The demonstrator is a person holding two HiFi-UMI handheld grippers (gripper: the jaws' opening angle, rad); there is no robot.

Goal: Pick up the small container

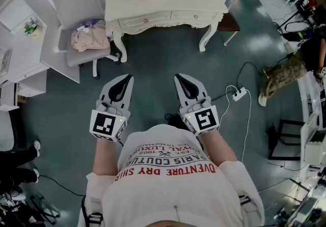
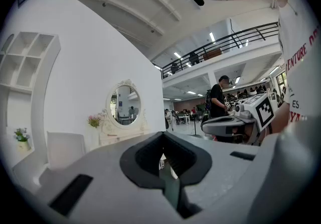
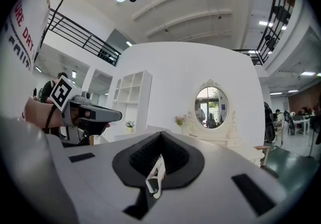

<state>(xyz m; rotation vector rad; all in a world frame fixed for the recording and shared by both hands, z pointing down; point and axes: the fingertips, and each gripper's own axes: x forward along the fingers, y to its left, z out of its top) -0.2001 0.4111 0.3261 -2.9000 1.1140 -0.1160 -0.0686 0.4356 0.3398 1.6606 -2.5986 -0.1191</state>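
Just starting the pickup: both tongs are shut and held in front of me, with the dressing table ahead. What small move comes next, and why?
Probably step toward the dressing table, carrying the tongs forward. The left tongs and right tongs are shut, empty and over floor short of the table. The small container cannot be made out from here.

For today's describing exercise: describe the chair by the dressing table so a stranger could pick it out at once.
Find the cream dressing table at the top of the head view. Just left of it stands a chair. It is the only grey padded seat there, with a pinkish bundle of cloth lying on it.
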